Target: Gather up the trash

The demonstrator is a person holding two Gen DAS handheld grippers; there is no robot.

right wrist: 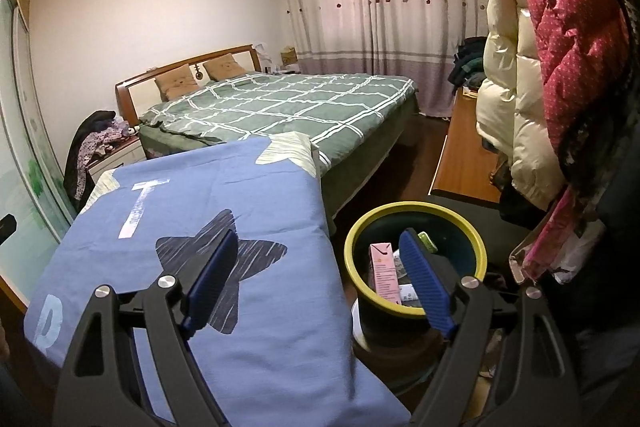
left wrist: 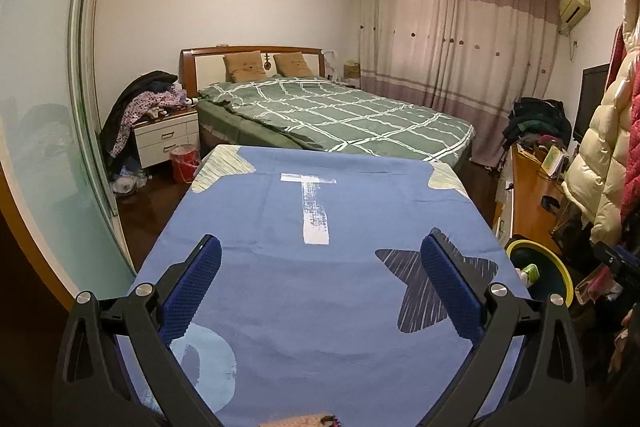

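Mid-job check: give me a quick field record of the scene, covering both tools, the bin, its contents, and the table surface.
left tool: open, empty, above the blue cloth
right tool: open, empty, spanning cloth edge and bin
bin: yellow-rimmed, dark inside, on the floor right of the table
bin contents: pink carton, green item, other pieces unclear
blue cloth: star and letter print; no loose trash visible on top

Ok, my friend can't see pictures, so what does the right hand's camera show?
The right gripper, open and empty, hangs over a yellow-rimmed bin holding a pink carton and other rubbish. A blue star-patterned cloth covers a table on the left, with a green checked bed behind.
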